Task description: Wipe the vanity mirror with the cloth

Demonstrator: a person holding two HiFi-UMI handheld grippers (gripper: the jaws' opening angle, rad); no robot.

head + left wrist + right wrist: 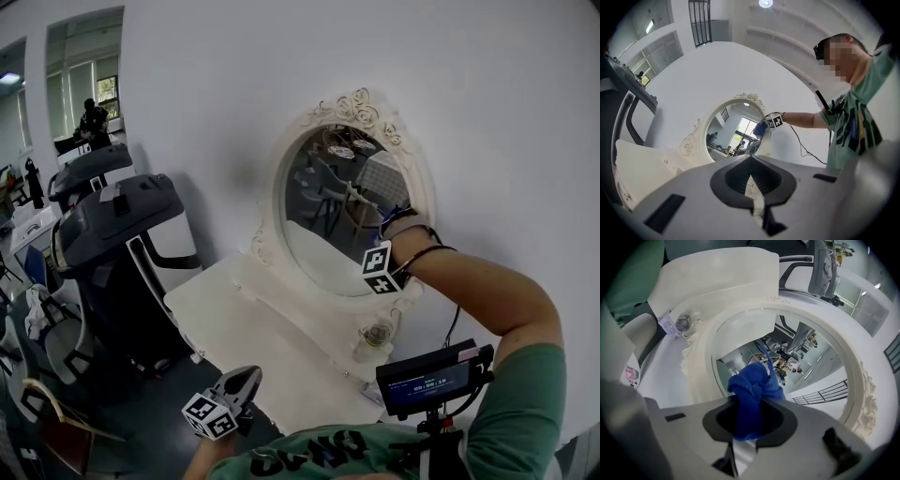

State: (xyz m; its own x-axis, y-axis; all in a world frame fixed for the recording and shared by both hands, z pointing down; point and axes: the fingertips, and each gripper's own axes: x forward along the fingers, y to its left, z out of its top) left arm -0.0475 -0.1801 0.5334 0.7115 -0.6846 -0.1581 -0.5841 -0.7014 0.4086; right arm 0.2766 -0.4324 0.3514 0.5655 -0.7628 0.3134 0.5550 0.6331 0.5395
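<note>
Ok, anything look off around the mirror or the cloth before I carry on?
Nothing stands out. The mirror stands upright with its glass unbroken, the right gripper holds the blue cloth bunched against the glass, and the left gripper hangs low, shut and empty.

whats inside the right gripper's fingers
A bunched blue cloth, gripped and held at the vanity mirror. The cloth covers the glass patch behind it, so contact there cannot be seen.
</note>
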